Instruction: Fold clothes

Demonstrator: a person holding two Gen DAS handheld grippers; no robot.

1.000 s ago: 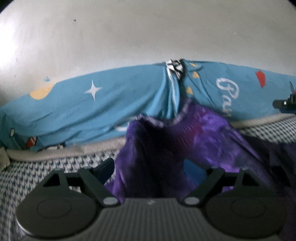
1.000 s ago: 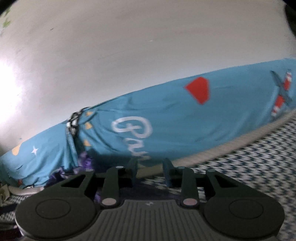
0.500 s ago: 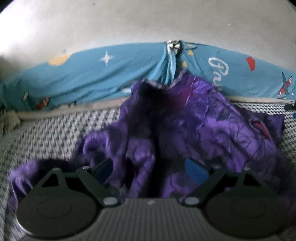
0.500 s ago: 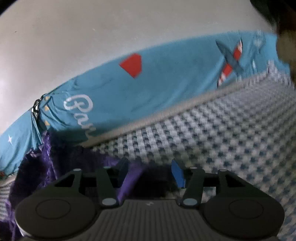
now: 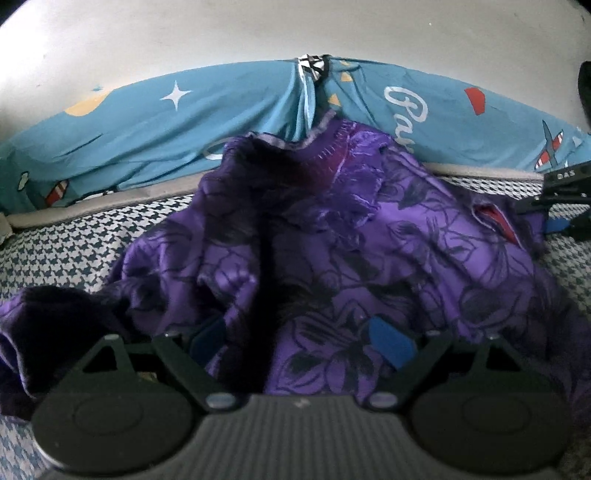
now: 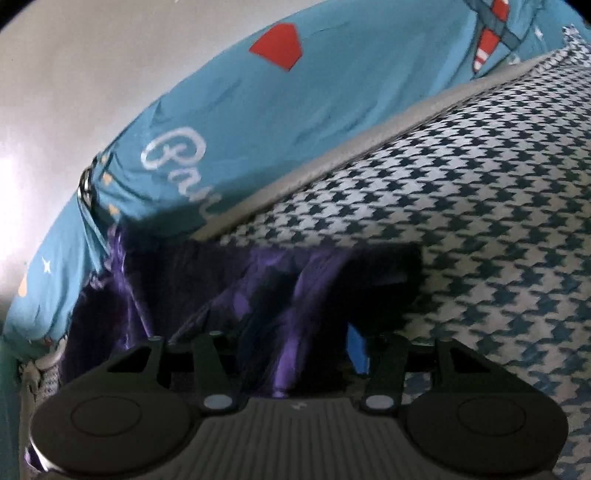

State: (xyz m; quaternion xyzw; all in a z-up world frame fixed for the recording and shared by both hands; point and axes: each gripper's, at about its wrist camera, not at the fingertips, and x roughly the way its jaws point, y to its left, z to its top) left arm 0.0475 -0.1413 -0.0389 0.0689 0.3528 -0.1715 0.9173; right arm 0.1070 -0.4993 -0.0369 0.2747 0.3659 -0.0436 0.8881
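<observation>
Garment: a purple garment point(image 5: 369, 236) with a dark flower print, shiny and much crumpled; a paler stitched edge runs along its far side and a small red patch shows near its right part.
Where it lies: in a loose heap on the bed point(image 5: 74, 243), on a sheet of dark and white houndstooth check, its far edge up against the blue printed cover point(image 5: 147, 122) that runs below the pale wall point(image 5: 258, 29).
Shape of the heap: a deep dark fold runs down the middle; one end trails off to the left in a dark roll, and the right part spreads flatter over the check.
Left claw: the left claw point(image 5: 299, 336) stands wide apart, its blue pads well away from each other. Purple cloth lies between and under the fingers, but the pads do not press on it.
Right claw: the right claw point(image 6: 291, 350) is much narrower and its jaws are closing. A bunch of purple cloth point(image 6: 295, 295) stands between the fingers; only the blue pad on the right shows, with the cloth hard against it, and the other pad is hidden by the fabric.
Right claw seen from the left: its dark tip with a blue pad shows at the garment's right edge point(image 5: 561, 206).
</observation>
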